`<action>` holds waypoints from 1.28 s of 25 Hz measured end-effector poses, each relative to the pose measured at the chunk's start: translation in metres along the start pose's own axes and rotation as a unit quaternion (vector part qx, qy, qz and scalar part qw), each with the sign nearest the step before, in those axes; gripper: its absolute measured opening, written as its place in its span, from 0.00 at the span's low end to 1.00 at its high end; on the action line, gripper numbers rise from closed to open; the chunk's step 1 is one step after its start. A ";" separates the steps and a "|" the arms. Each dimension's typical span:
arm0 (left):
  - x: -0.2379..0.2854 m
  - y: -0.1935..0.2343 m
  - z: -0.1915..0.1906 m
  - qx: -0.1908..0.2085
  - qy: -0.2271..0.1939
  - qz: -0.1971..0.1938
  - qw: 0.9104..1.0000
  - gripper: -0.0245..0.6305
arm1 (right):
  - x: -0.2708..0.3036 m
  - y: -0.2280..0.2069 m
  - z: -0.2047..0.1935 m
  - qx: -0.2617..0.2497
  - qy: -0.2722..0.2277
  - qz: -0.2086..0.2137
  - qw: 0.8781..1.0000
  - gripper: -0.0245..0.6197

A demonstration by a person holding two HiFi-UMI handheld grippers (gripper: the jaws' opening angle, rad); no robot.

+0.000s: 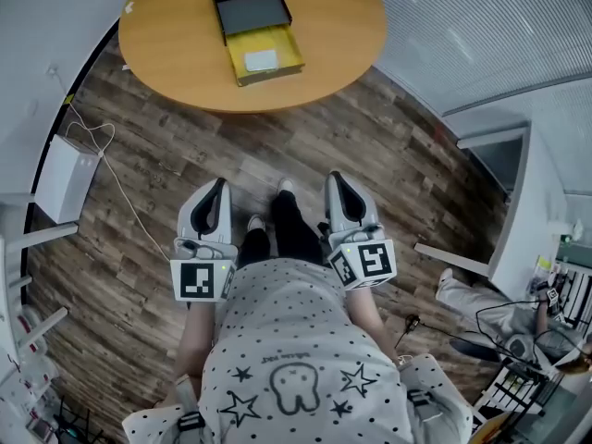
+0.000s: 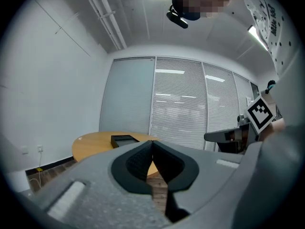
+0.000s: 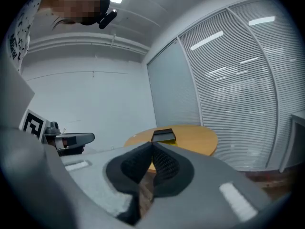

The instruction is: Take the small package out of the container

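A black box with a yellow drawer pulled out (image 1: 252,24) lies on the round wooden table (image 1: 176,54) ahead. Inside the drawer rests a small white package (image 1: 261,60). My left gripper (image 1: 216,191) and right gripper (image 1: 334,185) are held close to the body over the floor, well short of the table, both shut with nothing between the jaws. In the left gripper view the box (image 2: 125,140) shows far off on the table, above the left gripper (image 2: 152,142). In the right gripper view the box (image 3: 163,136) appears just above the tips of the right gripper (image 3: 152,143).
Dark wood floor (image 1: 185,165) lies between me and the table. A white unit (image 1: 63,178) with a cable stands at the left wall. At the right are a white partition (image 1: 518,202) and a cluttered desk with cables (image 1: 527,340). Blinds line the far wall (image 2: 190,109).
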State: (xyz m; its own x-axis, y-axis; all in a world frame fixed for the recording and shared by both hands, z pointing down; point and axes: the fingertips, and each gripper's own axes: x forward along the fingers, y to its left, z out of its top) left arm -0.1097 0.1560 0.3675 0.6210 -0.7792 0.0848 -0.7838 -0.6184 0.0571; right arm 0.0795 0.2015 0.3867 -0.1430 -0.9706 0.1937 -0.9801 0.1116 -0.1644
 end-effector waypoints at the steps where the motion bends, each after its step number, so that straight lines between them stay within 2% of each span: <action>1: 0.008 -0.001 0.001 0.001 0.001 0.002 1.000 0.05 | 0.005 -0.006 0.002 0.002 0.000 0.003 1.000 0.05; 6: 0.051 -0.014 0.009 0.004 -0.003 0.011 1.000 0.05 | 0.030 -0.042 0.017 0.021 -0.003 0.026 0.999 0.05; 15: 0.120 -0.023 0.016 0.004 -0.013 0.059 0.998 0.05 | 0.084 -0.095 0.037 0.016 -0.005 0.086 0.996 0.05; 28: 0.161 -0.031 0.018 0.009 -0.004 0.091 0.996 0.05 | 0.102 -0.138 0.034 0.025 0.013 0.095 0.995 0.05; 32: 0.168 -0.042 0.018 0.009 -0.002 0.086 0.996 0.05 | 0.102 -0.143 0.032 0.025 0.015 0.101 0.995 0.05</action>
State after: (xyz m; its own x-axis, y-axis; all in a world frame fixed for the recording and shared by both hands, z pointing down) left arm 0.0280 0.0492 0.3617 0.4773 -0.8743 0.0882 -0.8785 -0.4772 0.0235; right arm 0.2091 0.0794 0.3995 -0.3403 -0.9227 0.1814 -0.9232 0.2913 -0.2506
